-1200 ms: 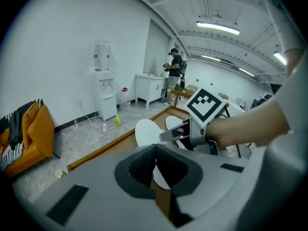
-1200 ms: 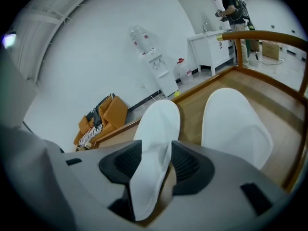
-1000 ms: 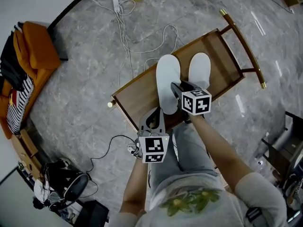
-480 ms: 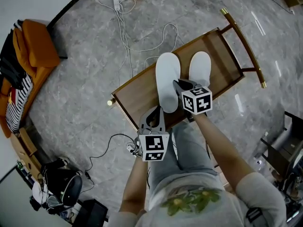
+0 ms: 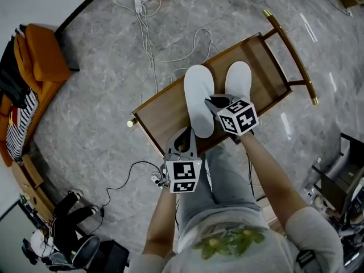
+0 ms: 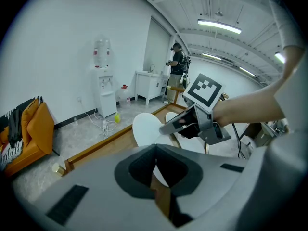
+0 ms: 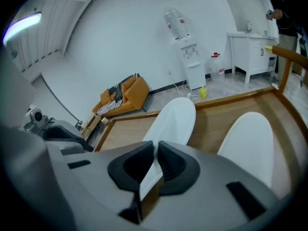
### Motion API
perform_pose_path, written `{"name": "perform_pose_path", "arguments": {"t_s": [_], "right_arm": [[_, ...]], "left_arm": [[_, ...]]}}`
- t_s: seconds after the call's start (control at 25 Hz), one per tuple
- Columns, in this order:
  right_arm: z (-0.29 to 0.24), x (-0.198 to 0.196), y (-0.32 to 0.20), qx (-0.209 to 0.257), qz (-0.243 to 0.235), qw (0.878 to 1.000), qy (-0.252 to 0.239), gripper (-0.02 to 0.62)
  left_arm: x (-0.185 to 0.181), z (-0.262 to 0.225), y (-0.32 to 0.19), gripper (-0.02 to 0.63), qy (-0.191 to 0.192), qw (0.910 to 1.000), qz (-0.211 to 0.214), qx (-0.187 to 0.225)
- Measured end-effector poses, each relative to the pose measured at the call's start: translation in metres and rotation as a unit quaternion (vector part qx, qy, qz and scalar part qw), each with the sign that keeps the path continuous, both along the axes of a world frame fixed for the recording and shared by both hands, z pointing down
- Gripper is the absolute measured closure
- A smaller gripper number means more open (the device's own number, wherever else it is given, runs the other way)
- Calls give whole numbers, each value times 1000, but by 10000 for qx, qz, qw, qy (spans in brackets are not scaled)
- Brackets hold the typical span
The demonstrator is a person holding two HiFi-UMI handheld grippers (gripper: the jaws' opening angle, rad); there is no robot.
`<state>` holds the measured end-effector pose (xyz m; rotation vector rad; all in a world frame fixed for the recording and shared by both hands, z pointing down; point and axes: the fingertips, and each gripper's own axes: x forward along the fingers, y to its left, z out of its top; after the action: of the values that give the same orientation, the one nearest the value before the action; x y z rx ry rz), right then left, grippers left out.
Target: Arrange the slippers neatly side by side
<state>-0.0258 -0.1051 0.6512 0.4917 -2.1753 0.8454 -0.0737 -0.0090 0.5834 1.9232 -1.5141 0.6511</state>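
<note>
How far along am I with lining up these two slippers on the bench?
Done: both slippers lie on the bench, roughly parallel. In hand: the right gripper has just closed its jaws on the held slipper at its edge; the left gripper is shut and empty. Left: the held slipper sits nearer you than the other slipper, so even them up, then release.

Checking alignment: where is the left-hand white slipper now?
Head view centre: the left-hand white slipper lies on the brown wooden bench, beside the other white slipper, its edge pinched in the right gripper.
</note>
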Motion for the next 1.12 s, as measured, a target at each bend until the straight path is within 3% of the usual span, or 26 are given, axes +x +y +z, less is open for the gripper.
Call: {"name": "perform_pose_path", "arguments": {"t_s": [0.28,0.56,1.12], "right_arm": [[3,1,10,-72,-915,9958,57,563],[10,1,22,-27,-1924,9805,386,563],[19,-4,22,387,-1944,9789,500,558]], "left_arm": [[3,2,1,589,-12,10000,-2,-31],[2,3,3,589,-18,10000,-25,-53],[2,6,5,589,-34,9999,-65,-104]]}}
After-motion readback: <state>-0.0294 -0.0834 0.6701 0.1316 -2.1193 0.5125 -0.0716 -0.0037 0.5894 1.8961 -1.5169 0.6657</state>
